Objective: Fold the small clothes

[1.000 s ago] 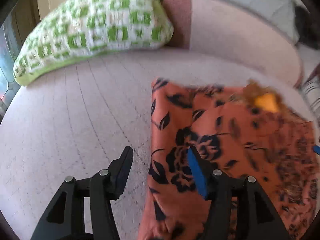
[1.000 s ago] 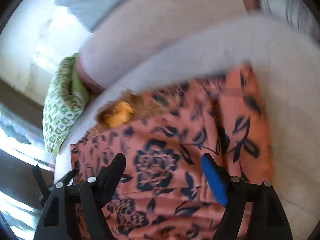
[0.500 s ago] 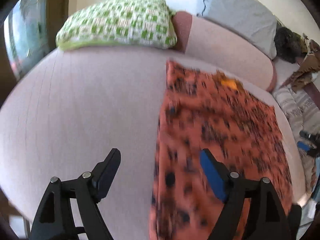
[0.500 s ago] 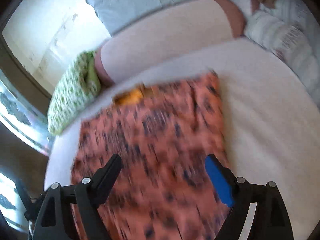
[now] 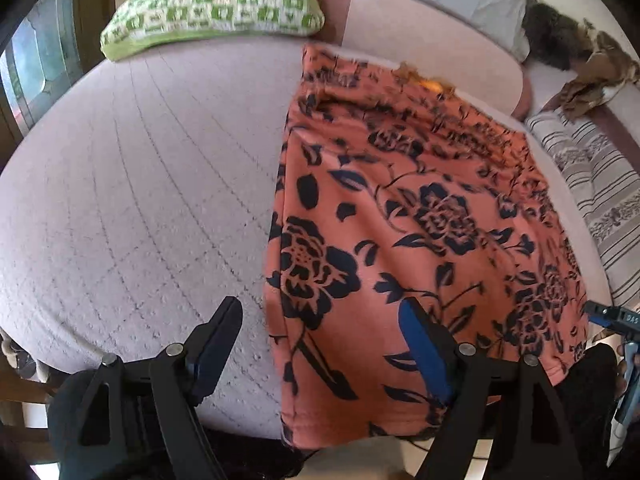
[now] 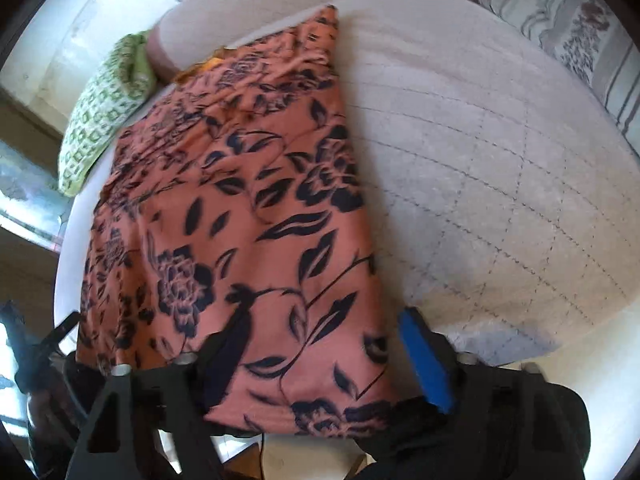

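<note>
Pulled back toward the near bed edge since a second ago, both grippers, with more of the cloth [image 5: 408, 208] now in view and less blur. Spread flat on the bed [image 5: 132, 184], that orange floral cloth, long axis running straight ahead from the grippers toward the far cushions, near hem draped just over the bed edge below the fingers.

Left gripper [image 5: 320, 340]: jaws wide apart, empty, straddling the cloth's left edge, blue-padded finger over fabric, black finger over bare bed. Right gripper [image 6: 320, 356]: jaws likewise apart, empty, straddling the right edge, black finger over fabric, blue one just outside it.

Each near corner directly ahead of and below its own gripper, so neither arm nearer overall; left for the left corner, right for the right. Likely next: closing on both near corners and carrying the hem away along the long axis. Green pillow [image 5: 216, 8] well beyond, at far left.
</note>
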